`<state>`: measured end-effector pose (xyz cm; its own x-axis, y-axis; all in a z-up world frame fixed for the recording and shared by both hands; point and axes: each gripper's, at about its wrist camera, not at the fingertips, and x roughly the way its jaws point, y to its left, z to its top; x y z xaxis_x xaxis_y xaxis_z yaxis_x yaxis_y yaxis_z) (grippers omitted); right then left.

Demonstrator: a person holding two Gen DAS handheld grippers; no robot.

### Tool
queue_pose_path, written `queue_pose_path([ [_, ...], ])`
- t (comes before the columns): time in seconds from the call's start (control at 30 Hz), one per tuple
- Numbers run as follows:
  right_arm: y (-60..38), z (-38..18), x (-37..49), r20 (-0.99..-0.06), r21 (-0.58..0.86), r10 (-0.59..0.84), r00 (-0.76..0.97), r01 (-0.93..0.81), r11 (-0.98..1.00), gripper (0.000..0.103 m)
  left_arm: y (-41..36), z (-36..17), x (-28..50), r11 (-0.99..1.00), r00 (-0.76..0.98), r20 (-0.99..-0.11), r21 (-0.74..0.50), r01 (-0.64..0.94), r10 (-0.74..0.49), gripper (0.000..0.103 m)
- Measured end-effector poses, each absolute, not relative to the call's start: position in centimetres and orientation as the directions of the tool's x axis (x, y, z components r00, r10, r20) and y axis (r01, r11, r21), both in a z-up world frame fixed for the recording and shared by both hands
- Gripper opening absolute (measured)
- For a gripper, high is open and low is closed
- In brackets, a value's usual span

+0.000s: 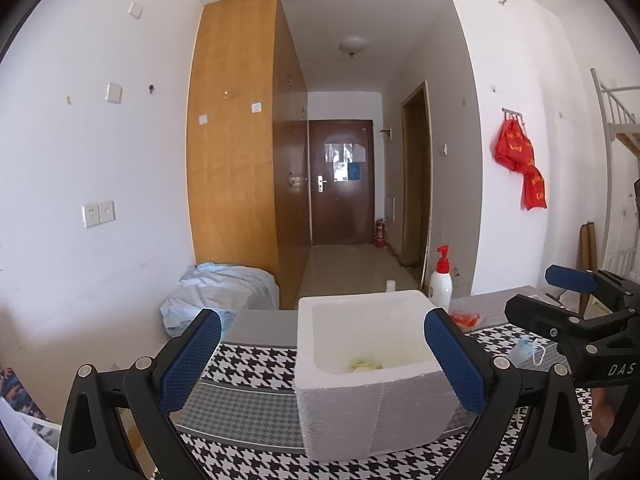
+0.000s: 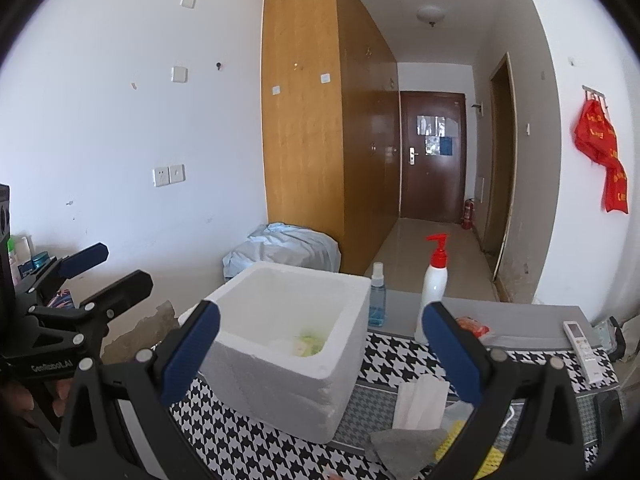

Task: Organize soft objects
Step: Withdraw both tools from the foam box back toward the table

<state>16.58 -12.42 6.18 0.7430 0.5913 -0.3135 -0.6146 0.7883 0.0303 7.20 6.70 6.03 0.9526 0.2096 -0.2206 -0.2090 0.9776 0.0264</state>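
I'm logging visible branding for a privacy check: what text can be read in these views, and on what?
"DAS": on the right claw body, cut off at the frame edge.
"GenRobot.AI": on the left claw body.
Red bags on the wall hook: gold print, too blurred.
Door papers: unreadable.

Bright, sharp daylight (fisheye-warped edges)

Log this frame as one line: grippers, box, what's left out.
left gripper: open, empty | right gripper: open, empty | foam box: few items inside | tissue pack, grey cloth: outside
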Motion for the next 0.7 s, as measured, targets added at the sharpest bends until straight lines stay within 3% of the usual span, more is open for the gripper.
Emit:
queue_pose_path([
  [0.7, -15.4, 5.0, 14.7, -0.299, 0.005, 0.551, 0.779, -0.576, 0.818, 0.102, 4.5, 4.4, 6.4, 0.989, 0.967, -0.209, 0.000, -0.148, 0.145, 0.102],
])
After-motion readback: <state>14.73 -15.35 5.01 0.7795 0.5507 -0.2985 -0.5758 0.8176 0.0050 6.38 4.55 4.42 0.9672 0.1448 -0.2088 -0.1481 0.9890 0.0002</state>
